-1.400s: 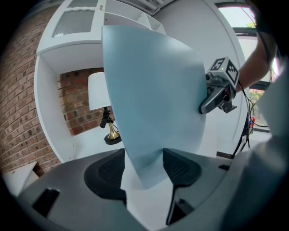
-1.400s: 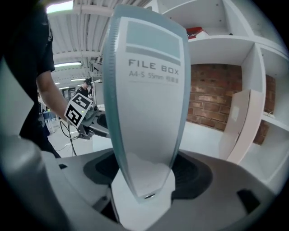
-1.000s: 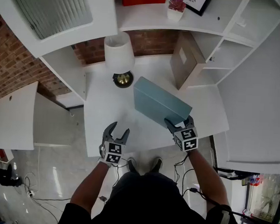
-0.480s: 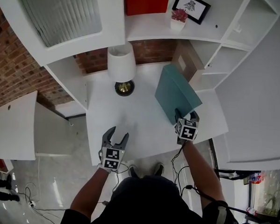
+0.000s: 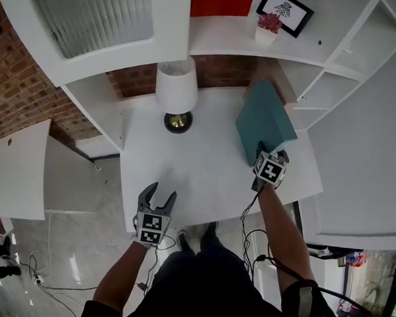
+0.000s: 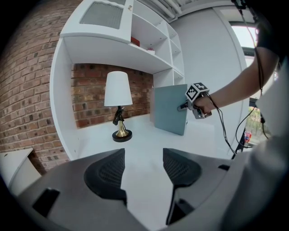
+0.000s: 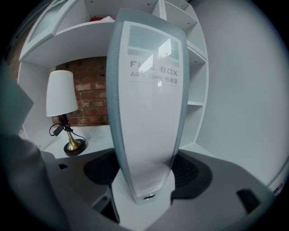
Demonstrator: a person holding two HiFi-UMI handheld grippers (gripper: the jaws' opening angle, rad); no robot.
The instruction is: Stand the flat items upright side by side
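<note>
A teal-grey file box stands upright at the desk's back right, and my right gripper is shut on its near spine. The right gripper view shows that spine rising between the two pads, with the gripper clamped on its lower end. From the left gripper view the box is vertical, its bottom edge at the desk; whether it rests there I cannot tell. A tan flat box leans behind it, mostly hidden. My left gripper hovers open at the desk's near edge, with nothing between its jaws.
A table lamp with a white shade and brass foot stands at the back middle of the white desk. White shelving walls in the right side. A shelf above holds a small plant pot and a framed picture.
The right gripper has carried the file box from the desk's middle to the back right and turned it from a slant to upright. The left gripper has drifted slightly towards the near edge.
</note>
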